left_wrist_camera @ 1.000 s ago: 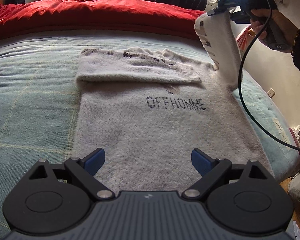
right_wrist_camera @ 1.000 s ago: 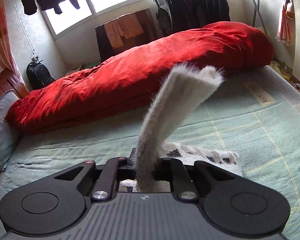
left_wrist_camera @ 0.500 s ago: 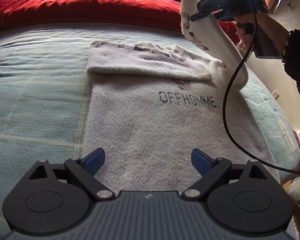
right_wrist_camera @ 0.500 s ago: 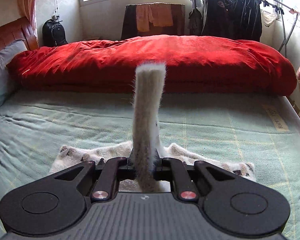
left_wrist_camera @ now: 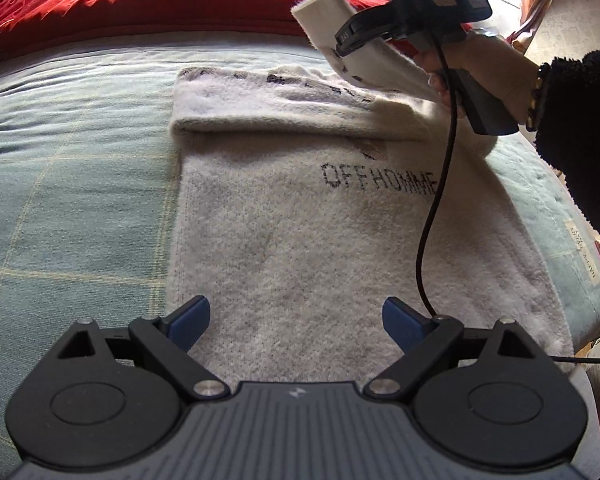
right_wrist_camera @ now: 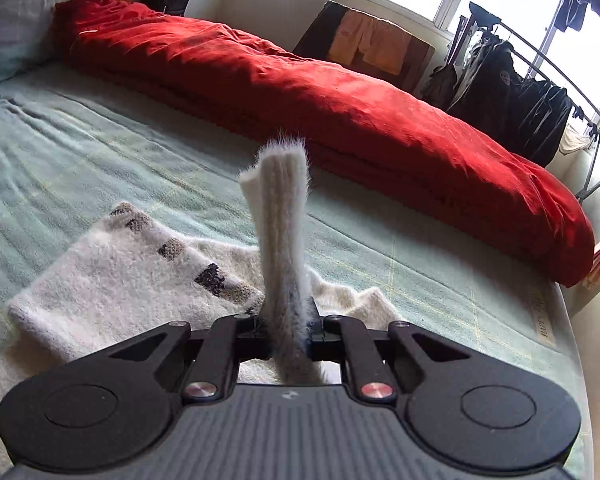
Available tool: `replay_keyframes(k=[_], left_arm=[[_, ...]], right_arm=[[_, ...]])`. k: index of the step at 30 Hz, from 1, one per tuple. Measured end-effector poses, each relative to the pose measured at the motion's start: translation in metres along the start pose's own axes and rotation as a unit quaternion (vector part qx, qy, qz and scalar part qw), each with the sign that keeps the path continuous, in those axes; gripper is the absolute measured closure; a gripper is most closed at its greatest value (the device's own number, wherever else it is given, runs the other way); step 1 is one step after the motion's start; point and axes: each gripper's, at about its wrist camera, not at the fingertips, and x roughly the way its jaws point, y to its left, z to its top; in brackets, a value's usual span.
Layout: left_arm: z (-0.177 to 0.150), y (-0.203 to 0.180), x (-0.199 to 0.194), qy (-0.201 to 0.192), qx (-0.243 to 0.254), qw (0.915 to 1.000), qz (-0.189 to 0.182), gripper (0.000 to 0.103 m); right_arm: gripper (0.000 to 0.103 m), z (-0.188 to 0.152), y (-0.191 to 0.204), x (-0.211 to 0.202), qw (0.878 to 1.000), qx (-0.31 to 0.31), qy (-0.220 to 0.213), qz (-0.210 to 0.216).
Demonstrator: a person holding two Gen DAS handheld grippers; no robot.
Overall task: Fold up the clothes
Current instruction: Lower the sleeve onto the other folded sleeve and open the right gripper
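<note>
A fuzzy white sweater (left_wrist_camera: 320, 240) with dark lettering lies flat on the green bedsheet (left_wrist_camera: 60, 184). One sleeve (left_wrist_camera: 284, 112) is folded across its top. My left gripper (left_wrist_camera: 296, 320) hovers open over the sweater's near hem, nothing between its blue pads. My right gripper (right_wrist_camera: 288, 320) is shut on the other sleeve (right_wrist_camera: 282, 232), whose cuff sticks up past the jaws. In the left wrist view that gripper (left_wrist_camera: 352, 40) holds the sleeve (left_wrist_camera: 340, 20) above the sweater's far right shoulder, a hand in a black cuff behind it.
A red duvet (right_wrist_camera: 340, 104) lies rolled along the far side of the bed. A black cable (left_wrist_camera: 432, 220) hangs from the right gripper across the sweater. The bed's edge (left_wrist_camera: 580, 280) drops off at right. A pillow (right_wrist_camera: 16, 20) and a clothes rack (right_wrist_camera: 520, 92) stand beyond.
My right gripper has carried the sleeve leftward and down over the sweater's top, rolling as it went. The left gripper has stayed open over the hem.
</note>
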Motion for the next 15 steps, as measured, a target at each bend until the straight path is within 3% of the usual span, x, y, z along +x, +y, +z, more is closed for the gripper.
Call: replay_keyframes(k=[15], left_arm=[[-0.002,0.006,0.004,0.009,-0.008,0.9999,0.009,0.010]], right_arm=[[0.088,-0.010,0.040,0.024,0.998,-0.052,-0.001,-0.019]])
